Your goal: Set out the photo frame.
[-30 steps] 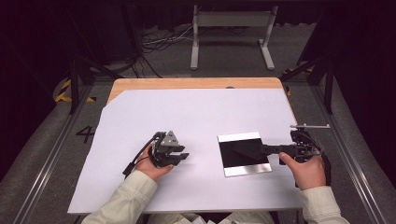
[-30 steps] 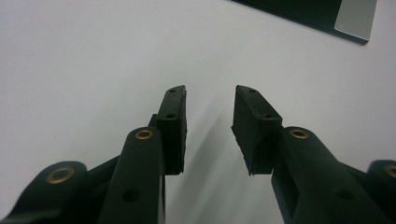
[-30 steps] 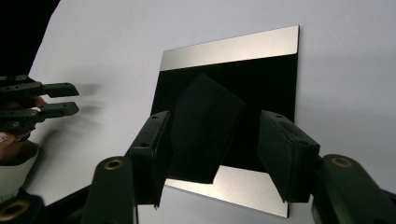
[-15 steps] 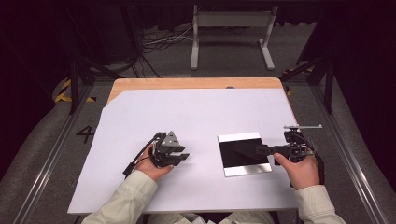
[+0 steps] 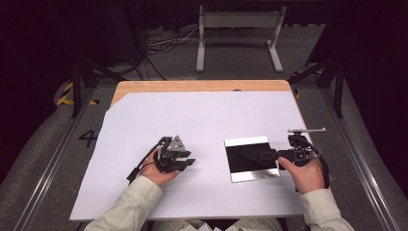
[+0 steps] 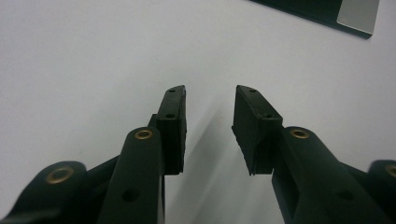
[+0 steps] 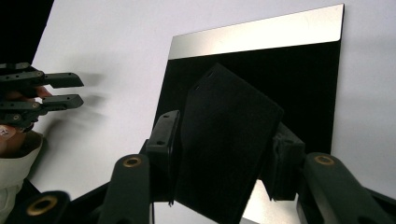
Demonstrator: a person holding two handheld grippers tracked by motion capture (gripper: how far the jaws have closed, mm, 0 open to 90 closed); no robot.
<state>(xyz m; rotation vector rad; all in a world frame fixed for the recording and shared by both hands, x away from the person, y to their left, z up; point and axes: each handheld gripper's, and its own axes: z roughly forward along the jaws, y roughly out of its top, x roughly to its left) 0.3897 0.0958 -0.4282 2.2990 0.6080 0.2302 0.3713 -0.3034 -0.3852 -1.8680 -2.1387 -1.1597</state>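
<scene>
A black glossy plate [image 5: 243, 168] with silver strips along two edges lies flat on the white table cover [image 5: 202, 115], right of centre. My right gripper [image 5: 262, 155] reaches over its right edge. Its jaws have just been closing, and a thin black flat piece [image 7: 233, 102] stands tilted between them with both pads touching it. In the right gripper view the plate [image 7: 299, 70] lies behind that piece and the right gripper [image 7: 223, 140]. My left gripper [image 5: 189, 163] rests on the cover left of the plate, open, with nothing between its fingers [image 6: 172, 121].
The wooden table edge [image 5: 202, 85] shows beyond the cover's far side. A metal stand [image 5: 238, 33] and cables sit on the floor behind. A corner of the plate [image 6: 327, 9] lies ahead of the left gripper [image 6: 208, 100], which the right gripper view shows as left gripper [image 7: 77, 91].
The right gripper's jaws have narrowed around the black piece and the right hand has edged slightly left. The left hand and gripper have kept still.
</scene>
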